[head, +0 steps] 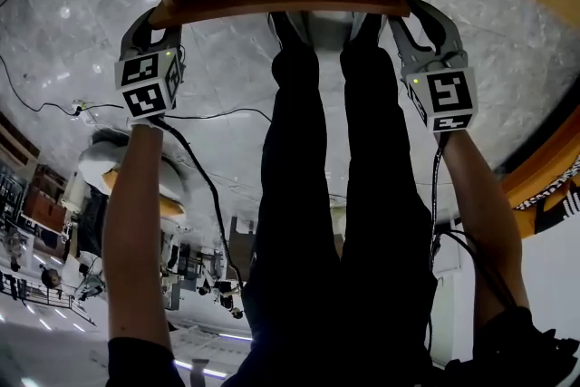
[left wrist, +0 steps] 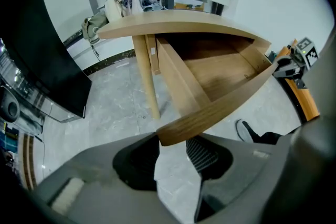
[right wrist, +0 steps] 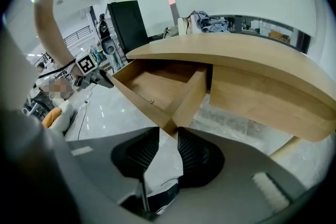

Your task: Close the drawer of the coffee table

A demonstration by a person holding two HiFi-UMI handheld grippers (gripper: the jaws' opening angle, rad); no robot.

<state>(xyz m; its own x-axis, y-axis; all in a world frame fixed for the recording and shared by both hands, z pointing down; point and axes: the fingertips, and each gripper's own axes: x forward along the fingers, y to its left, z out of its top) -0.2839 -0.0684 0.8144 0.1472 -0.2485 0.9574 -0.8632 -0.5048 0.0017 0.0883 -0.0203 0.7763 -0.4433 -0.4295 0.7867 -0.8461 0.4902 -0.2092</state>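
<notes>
Left tongs (left wrist: 172, 137) are seen w/ jaws spread wide and nothing clamped: the tips are set against the outer end of the drawer (left wrist: 220, 68) front, which lies across the gap btwn them, and no squeeze on the wood is shown. Right tongs (right wrist: 168, 128) are likewise held apart, a bit narrower, w/ the opposite front corner of the drawer lodged right at the tips, touching or nearly so but not gripped. In the head view each tool is placed at one end of the front panel, one per corner, w/ the person's legs (head: 344, 195) btwn the two arms. As for progress, nothing of the closing is judged done yet. The drawer is pulled well out from under the coffee table (right wrist: 252, 52) top w/ its whole inside exposed. The full push therefore remains, i.e. the box must be slid back till the curved front is brought flush w/ the table's rim. Contact is prob. being set up for that push. The drawer itself is made of light, honey-toned wood w/ visible grain. Its front is bowed to match the rounded top, its sides are straight, and its floor is bare, no contents seen. A small round fitting (right wrist: 151, 102) is noted on the inner face of the front. Next to the drawer, under the same top, a second curved panel (right wrist: 262, 97) is seen shut.
</notes>
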